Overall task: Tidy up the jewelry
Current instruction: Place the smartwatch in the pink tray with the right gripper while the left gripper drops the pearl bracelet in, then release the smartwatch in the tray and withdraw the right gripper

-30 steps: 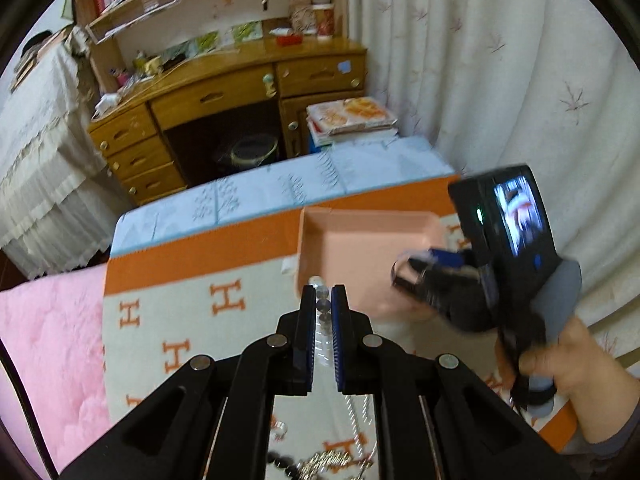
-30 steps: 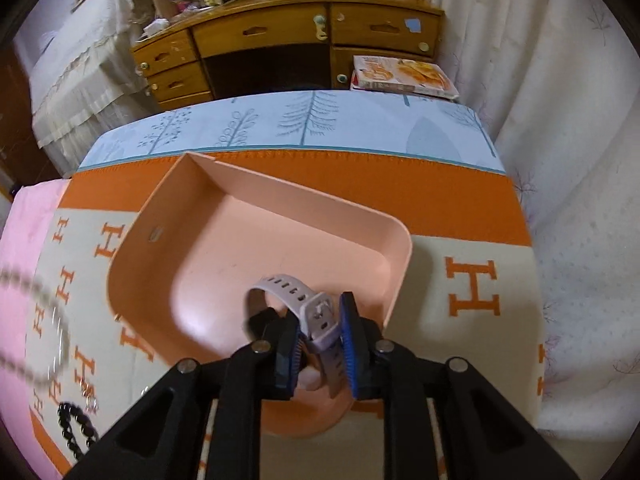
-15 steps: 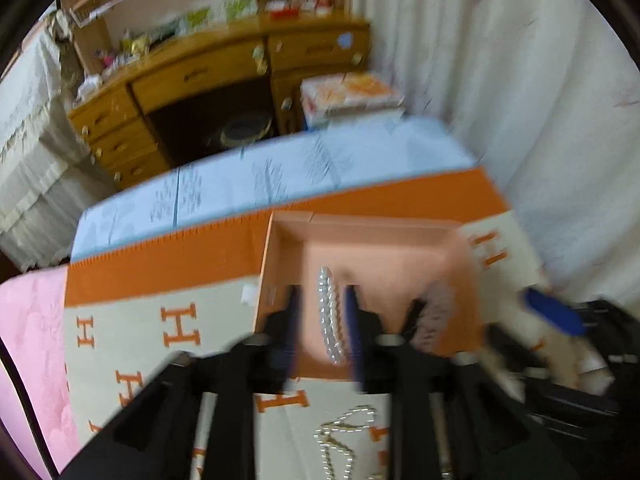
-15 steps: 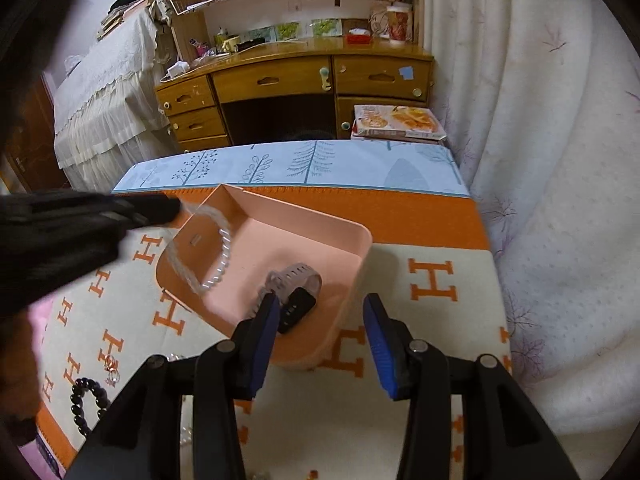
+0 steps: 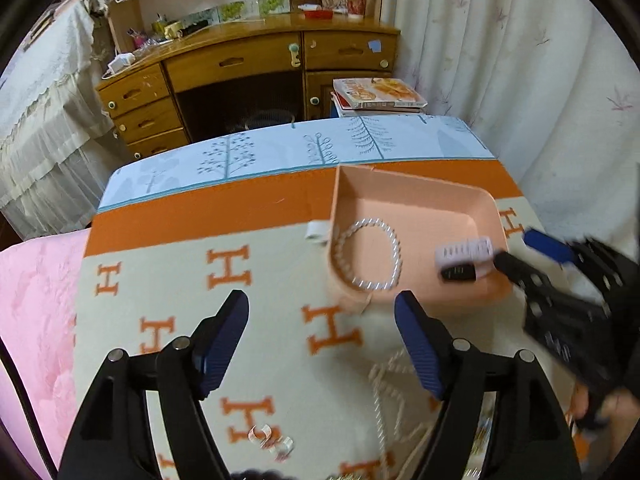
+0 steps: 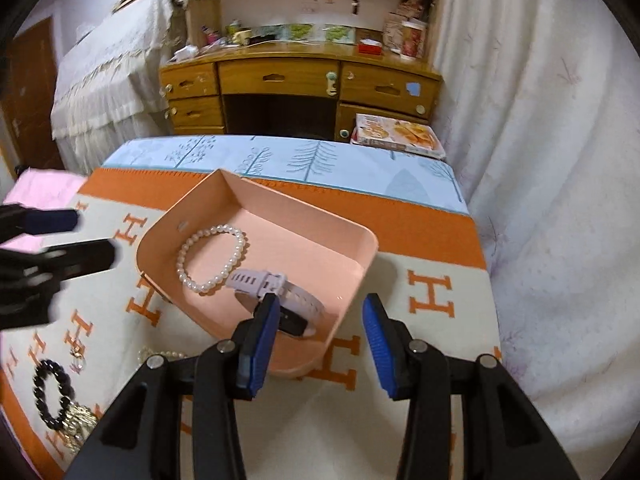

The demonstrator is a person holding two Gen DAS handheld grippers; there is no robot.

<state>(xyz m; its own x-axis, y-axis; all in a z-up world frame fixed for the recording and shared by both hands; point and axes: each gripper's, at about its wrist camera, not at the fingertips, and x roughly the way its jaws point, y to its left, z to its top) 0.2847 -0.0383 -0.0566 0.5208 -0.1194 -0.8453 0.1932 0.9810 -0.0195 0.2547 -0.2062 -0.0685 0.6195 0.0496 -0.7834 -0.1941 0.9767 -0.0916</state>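
Wooden desk (image 6: 298, 76) stands beyond the bed, books (image 5: 378, 94) beside it.

A home bedroom: wooden desk (image 6: 300, 80), lace-covered bed (image 6: 108, 80), curtains (image 6: 540, 160).

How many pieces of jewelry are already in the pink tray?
2: a pearl bracelet on the pink tray's left side and a lilac watch beside it, nearer the right claw.

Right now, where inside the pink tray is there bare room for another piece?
The pink tray is bare along its far wall. The pearl bracelet fills the left side; the lilac watch fills the near corner. On the blanket, the black bead bracelet corner is crowded.
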